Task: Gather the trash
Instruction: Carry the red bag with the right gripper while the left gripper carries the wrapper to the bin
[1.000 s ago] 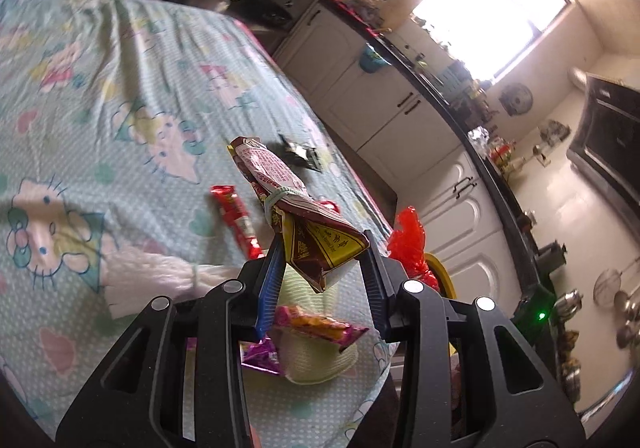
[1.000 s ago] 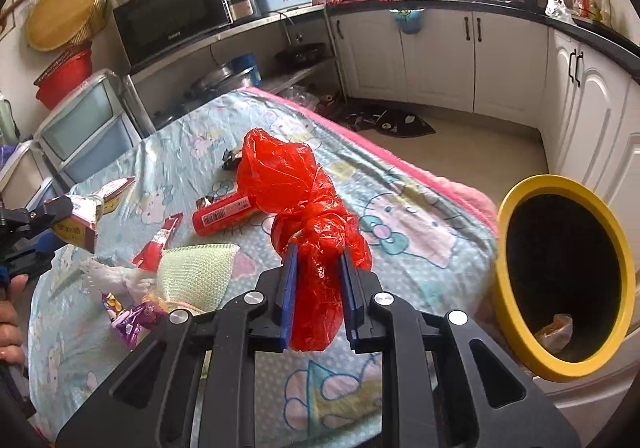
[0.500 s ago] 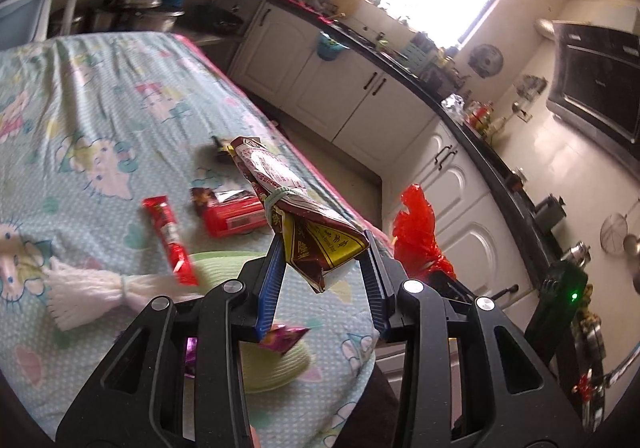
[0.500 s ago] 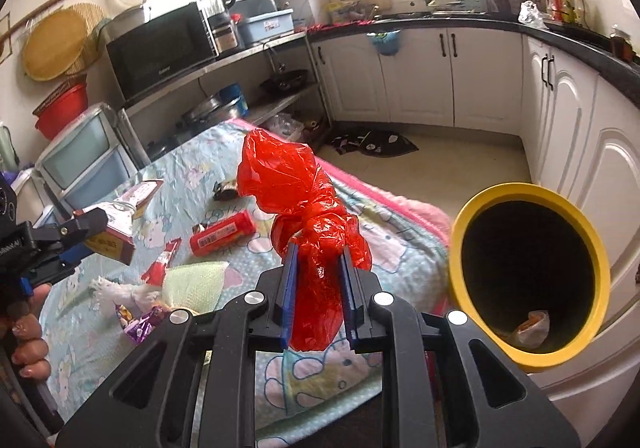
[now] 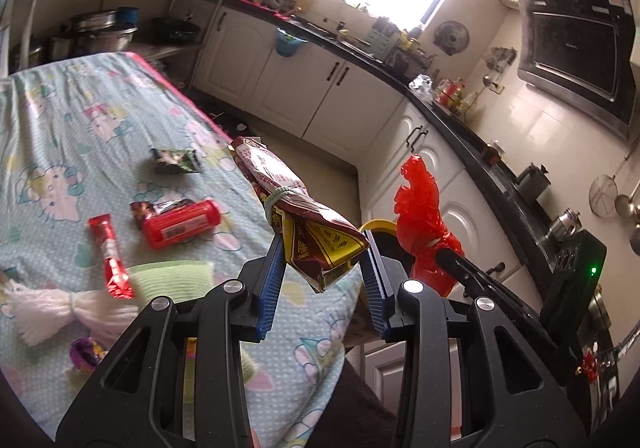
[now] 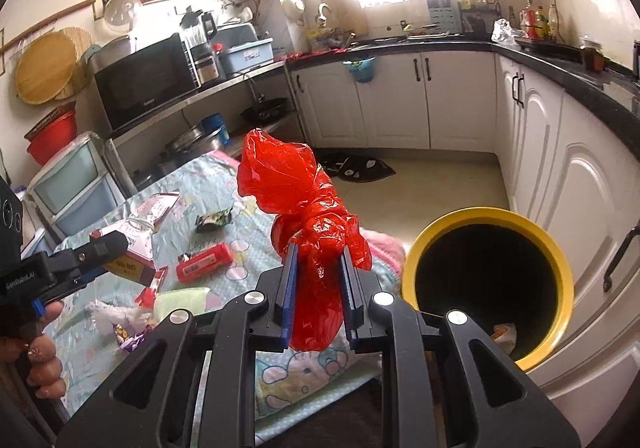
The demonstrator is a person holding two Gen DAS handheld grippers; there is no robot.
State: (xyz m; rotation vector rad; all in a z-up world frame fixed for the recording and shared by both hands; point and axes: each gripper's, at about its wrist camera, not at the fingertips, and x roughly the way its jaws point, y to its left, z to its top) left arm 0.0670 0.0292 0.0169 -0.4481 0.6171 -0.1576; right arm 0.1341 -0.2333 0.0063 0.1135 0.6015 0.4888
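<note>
My left gripper (image 5: 324,260) is shut on a red, white and gold snack packet (image 5: 296,215) tied with a green band, held above the table's right edge. My right gripper (image 6: 318,280) is shut on a knotted red plastic bag (image 6: 304,207), held up beside a yellow-rimmed bin (image 6: 560,268) that stands on the floor to its right. In the left wrist view the red bag (image 5: 420,215) and a bit of the bin's rim (image 5: 378,226) show past the packet. A scrap of trash (image 6: 504,332) lies inside the bin.
On the cartoon-print tablecloth (image 5: 52,135) lie a red cylinder pack (image 5: 182,224), a red wrapper (image 5: 110,252), a dark wrapper (image 5: 176,159), a green cloth (image 5: 172,280), white yarn (image 5: 60,312) and a purple wrapper (image 5: 86,354). White cabinets (image 6: 460,103) and a dark counter ring the floor.
Both grippers have lifted and swung right, off the table toward the bin, still holding the packet and the red bag. The bin now lies larger and closer in the right wrist view.
</note>
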